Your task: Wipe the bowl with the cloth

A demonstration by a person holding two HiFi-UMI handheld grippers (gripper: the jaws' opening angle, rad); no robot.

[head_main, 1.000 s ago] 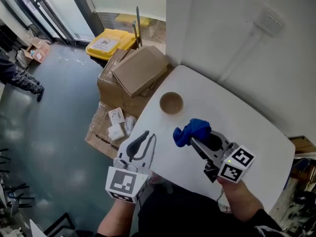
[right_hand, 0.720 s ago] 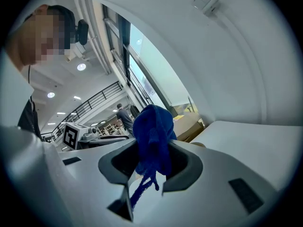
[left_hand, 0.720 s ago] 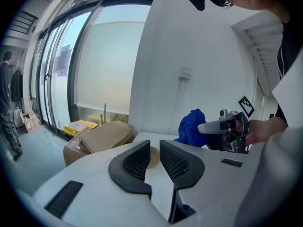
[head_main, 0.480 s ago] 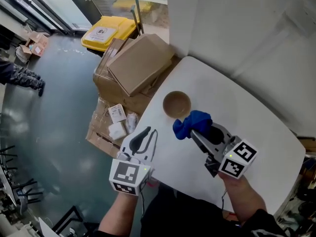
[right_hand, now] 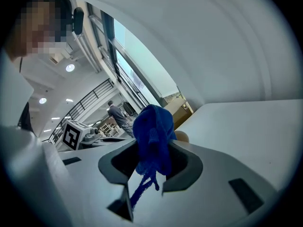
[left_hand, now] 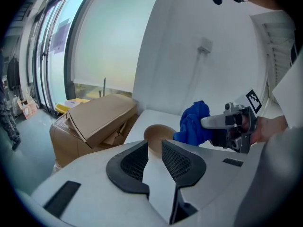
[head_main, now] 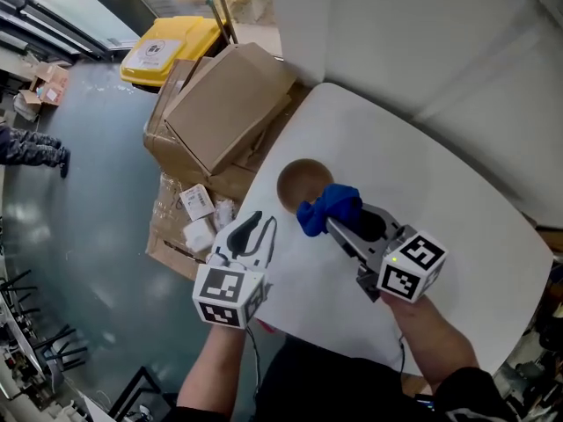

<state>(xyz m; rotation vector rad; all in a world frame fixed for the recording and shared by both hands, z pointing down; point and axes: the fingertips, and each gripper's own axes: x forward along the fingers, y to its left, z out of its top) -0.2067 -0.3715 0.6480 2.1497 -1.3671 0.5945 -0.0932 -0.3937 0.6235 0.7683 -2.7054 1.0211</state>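
The bowl sits unheld near the desk edge — the right claw pinches the cloth just above it, the left claw, just opening and empty, stays apart — so wiping may push it off.

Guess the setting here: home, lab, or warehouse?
Probably a commercial or industrial workspace, not a home: cardboard boxes piled on a smooth grey floor, a yellow bin behind them, a plain white table.

Left tongs with empty jaws just opening, right tongs clamped on the cloth, both tilted down.
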